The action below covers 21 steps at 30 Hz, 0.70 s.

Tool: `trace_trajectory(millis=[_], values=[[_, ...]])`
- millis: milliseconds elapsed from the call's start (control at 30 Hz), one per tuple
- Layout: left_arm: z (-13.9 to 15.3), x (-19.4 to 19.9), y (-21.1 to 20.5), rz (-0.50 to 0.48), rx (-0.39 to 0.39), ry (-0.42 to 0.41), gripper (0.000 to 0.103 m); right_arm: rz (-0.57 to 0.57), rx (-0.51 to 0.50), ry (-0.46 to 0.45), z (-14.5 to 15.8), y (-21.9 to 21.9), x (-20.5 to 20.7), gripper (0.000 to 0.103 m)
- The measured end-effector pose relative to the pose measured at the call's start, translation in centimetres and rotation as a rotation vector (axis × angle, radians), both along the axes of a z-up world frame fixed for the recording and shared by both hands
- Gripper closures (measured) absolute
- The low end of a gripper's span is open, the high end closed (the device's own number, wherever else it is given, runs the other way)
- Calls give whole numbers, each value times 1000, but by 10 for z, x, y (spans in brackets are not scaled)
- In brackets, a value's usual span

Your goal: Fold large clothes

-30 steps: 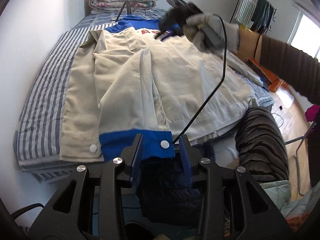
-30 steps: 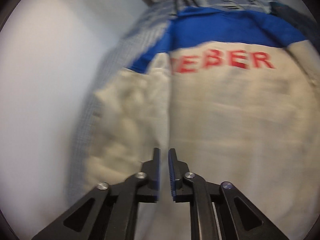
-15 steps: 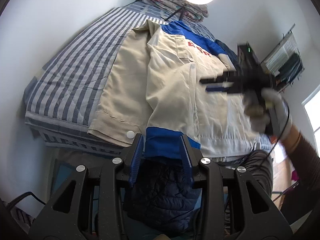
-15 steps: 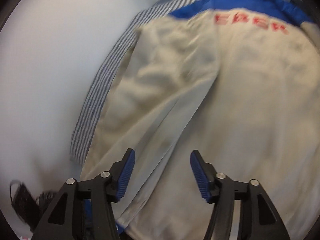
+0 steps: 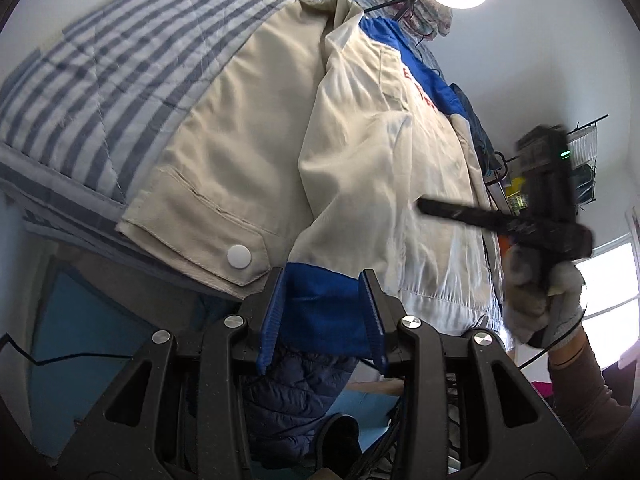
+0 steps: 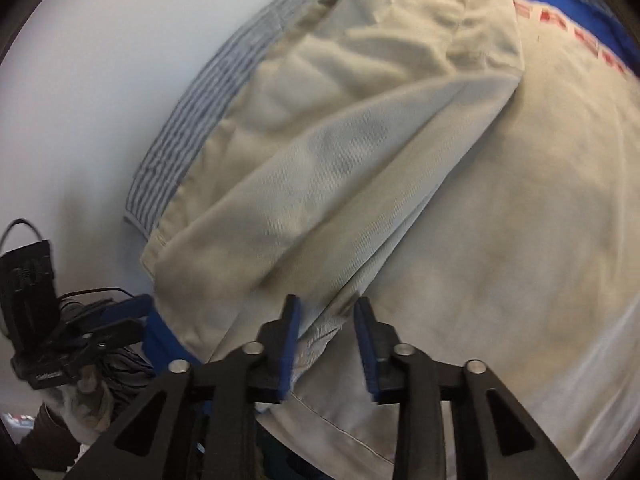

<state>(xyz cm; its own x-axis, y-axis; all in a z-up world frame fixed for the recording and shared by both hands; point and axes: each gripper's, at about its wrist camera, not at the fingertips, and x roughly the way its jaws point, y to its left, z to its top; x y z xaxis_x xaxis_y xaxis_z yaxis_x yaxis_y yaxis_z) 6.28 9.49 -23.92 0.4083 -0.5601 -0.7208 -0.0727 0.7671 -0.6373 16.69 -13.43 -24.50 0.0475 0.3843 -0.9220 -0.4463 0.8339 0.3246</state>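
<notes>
Bedding in blue-grey stripes (image 5: 100, 80) carries your beige work jacket with blue yoke (image 5: 248, 152), spread flat. Your left tongs (image 5: 324, 312) clamp its blue cuff (image 5: 320, 308); right tongs (image 6: 326, 344) (just closing) stand apart over its sleeve (image 6: 320, 184).

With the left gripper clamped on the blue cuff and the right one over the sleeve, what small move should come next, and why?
Probably close the right gripper on the beige sleeve fold between its pads. Its jaws have just been closing but still stand apart, while the left gripper holds the blue cuff, so the sleeve is held at one end only.
</notes>
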Motion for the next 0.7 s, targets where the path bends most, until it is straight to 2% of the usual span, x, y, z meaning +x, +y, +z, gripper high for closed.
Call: trace_trajectory(millis=[67, 200, 300, 433, 467, 500, 600, 700], values=[[-5, 0, -1, -2, -10, 9, 66, -4, 25, -59, 23, -6, 8, 69], [-7, 2, -1, -2, -19, 6, 66, -29, 53, -194, 67, -11, 30, 57], [-10, 5, 2, 5, -46, 7, 66, -42, 56, -261, 88, -2, 51, 57], [-9, 3, 4, 1, -55, 1, 66, -43, 39, -319, 106, 19, 86, 55], [-8, 2, 2, -8, -60, -5, 66, -34, 29, -336, 109, 26, 95, 51], [-7, 1, 2, -15, -64, -10, 66, -21, 18, -352, 111, 34, 102, 48], [-4, 3, -2, -28, -51, -25, 66, 29, -41, -412, 116, 57, 128, 48], [-7, 4, -1, -23, -59, -16, 66, 89, -67, -432, 117, 83, 155, 47]])
